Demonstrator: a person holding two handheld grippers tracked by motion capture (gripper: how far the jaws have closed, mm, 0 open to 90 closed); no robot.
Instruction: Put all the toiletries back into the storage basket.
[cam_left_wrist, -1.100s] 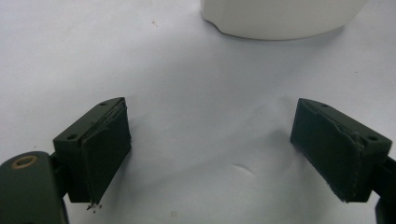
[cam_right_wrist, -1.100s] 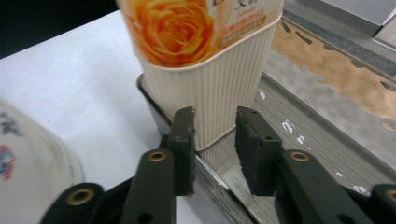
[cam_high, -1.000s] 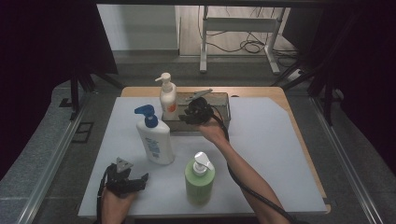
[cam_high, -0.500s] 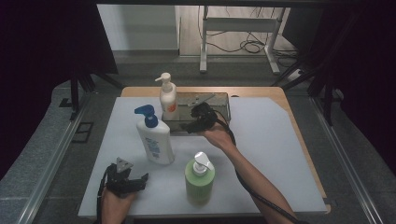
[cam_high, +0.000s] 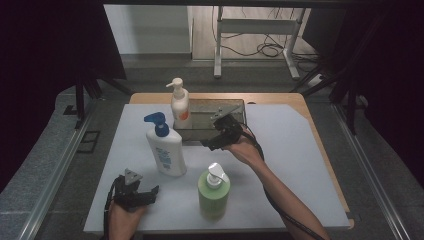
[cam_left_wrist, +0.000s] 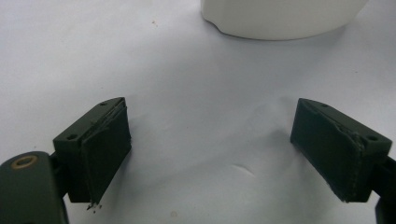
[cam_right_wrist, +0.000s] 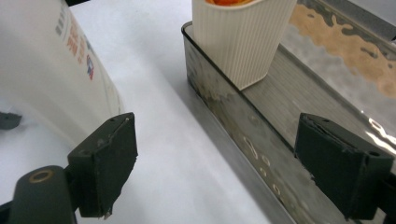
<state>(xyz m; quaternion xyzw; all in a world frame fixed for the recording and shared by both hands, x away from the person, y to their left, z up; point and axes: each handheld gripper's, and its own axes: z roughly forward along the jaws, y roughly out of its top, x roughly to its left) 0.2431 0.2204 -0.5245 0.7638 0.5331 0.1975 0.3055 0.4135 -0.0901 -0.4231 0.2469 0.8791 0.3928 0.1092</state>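
Note:
A cream pump bottle (cam_high: 180, 107) with an orange label stands in the left end of a metal tray (cam_high: 227, 107) at the back of the white mat. In the right gripper view the cream bottle (cam_right_wrist: 243, 37) rises from the tray (cam_right_wrist: 233, 126) ahead. My right gripper (cam_high: 214, 135) hovers at the tray's front wall; its jaws have just been opening. This right gripper (cam_right_wrist: 226, 154) is open and presses on nothing. My left gripper (cam_high: 140, 192) rests open near the front left, and in its own view the left gripper (cam_left_wrist: 210, 149) holds nothing.
A white bottle with a blue pump (cam_high: 165, 147) stands left of centre; its base (cam_left_wrist: 280, 18) lies ahead of the left jaws and its side (cam_right_wrist: 46, 70) shows beside the right jaws. A green bottle with a white pump (cam_high: 214, 187) stands at the front centre.
My right gripper has drawn back from over the tray toward the person and slightly to the right. The left gripper and all three bottles have kept still.

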